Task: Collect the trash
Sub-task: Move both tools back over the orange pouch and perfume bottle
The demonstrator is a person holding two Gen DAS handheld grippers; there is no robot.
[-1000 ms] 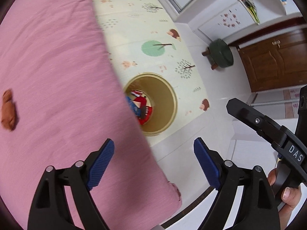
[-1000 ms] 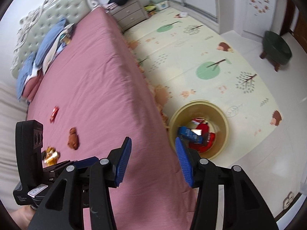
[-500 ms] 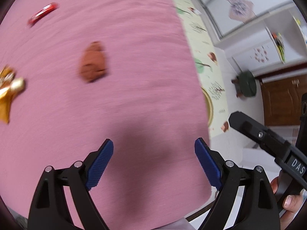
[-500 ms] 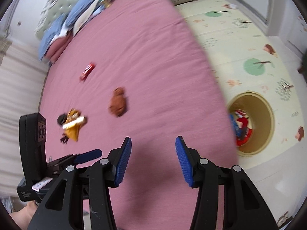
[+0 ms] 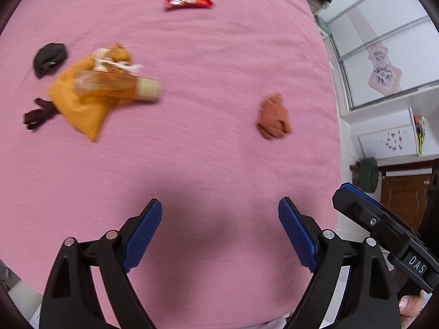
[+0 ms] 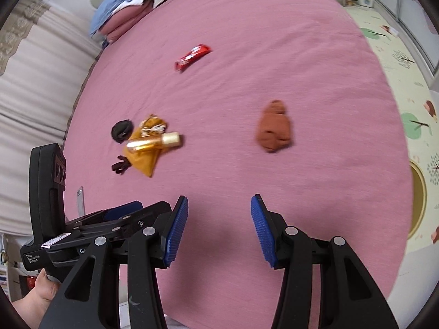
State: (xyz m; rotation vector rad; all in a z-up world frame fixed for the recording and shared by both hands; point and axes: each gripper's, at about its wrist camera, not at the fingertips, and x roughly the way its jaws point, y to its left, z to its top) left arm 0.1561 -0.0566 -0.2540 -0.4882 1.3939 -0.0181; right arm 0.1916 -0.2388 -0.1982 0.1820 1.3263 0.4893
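Open pink bed (image 5: 208, 150) spreads bare below both hand-held grippers. Ahead, a brown crumpled wad (image 5: 273, 120) lies alone toward the bed's right edge, well apart from the left cluster: clear bottle (image 5: 118, 86) atop orange wrapper (image 5: 82, 107), black scraps beside. A red wrapper (image 5: 188, 1) lies farther back, with wide lanes between.

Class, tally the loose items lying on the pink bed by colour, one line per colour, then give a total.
Red: 1, wrapper
Brown: 1, crumpled wad
Orange: 2, pouch and bottle
Black: 1, wad
Dark maroon: 1, scrap
Total: 6
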